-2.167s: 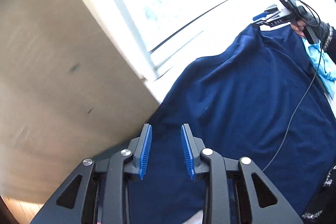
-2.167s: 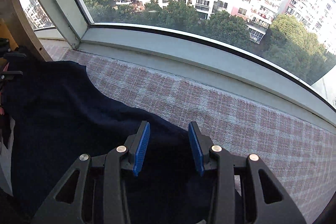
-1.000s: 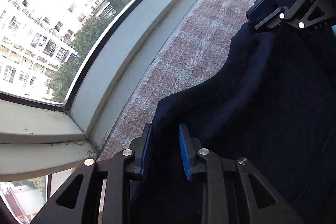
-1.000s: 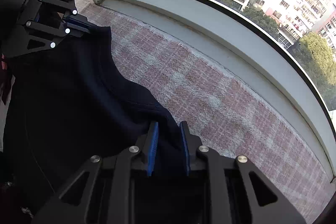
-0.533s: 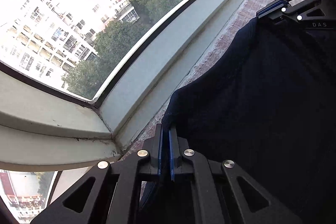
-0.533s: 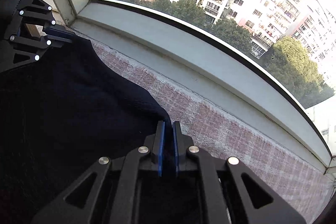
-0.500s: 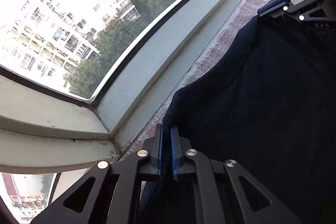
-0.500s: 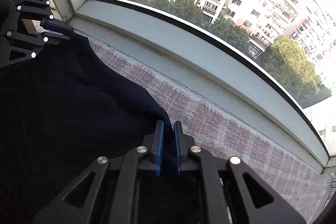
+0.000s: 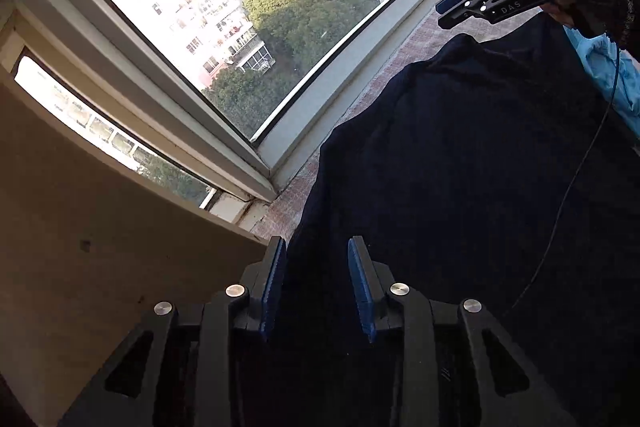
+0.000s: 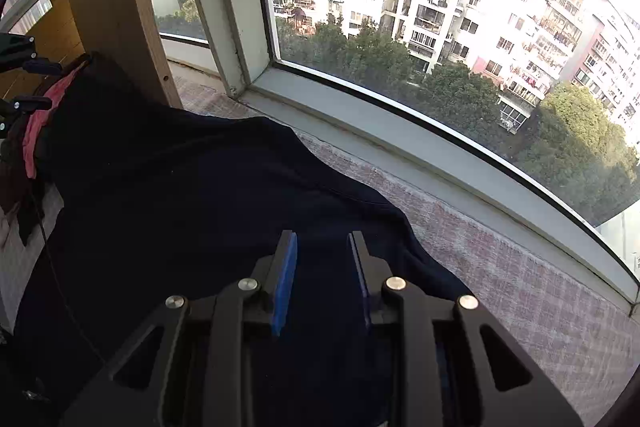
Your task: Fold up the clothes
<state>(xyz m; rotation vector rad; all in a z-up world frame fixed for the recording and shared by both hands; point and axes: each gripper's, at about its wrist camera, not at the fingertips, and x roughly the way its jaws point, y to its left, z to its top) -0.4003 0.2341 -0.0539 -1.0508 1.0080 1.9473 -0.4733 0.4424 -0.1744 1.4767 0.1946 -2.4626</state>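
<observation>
A dark navy garment (image 9: 460,187) lies spread on a pink checked cover (image 10: 500,267) along the window. My left gripper (image 9: 316,241) hangs above the garment's near edge, its jaws opening; the blue pads stand apart and press on nothing. My right gripper (image 10: 322,235) hovers over the other end of the garment (image 10: 200,207), its jaws also opening, with only the cloth lying below the gap. Each view catches the other gripper far off: the right gripper (image 9: 446,13) above the garment's far corner, the left gripper (image 10: 38,85) at the left rim.
A curved window sill (image 10: 400,147) runs along the far side of the cover. A wooden panel (image 9: 100,227) stands at the left end. Light blue cloth (image 9: 608,75) and pink cloth (image 10: 36,123) lie beside the garment. A thin cable (image 9: 568,195) trails over it.
Both grippers were shut on the garment's far edge half a second ago. Now both have let go, spread their jaws and pulled up and back; the garment lies loose.
</observation>
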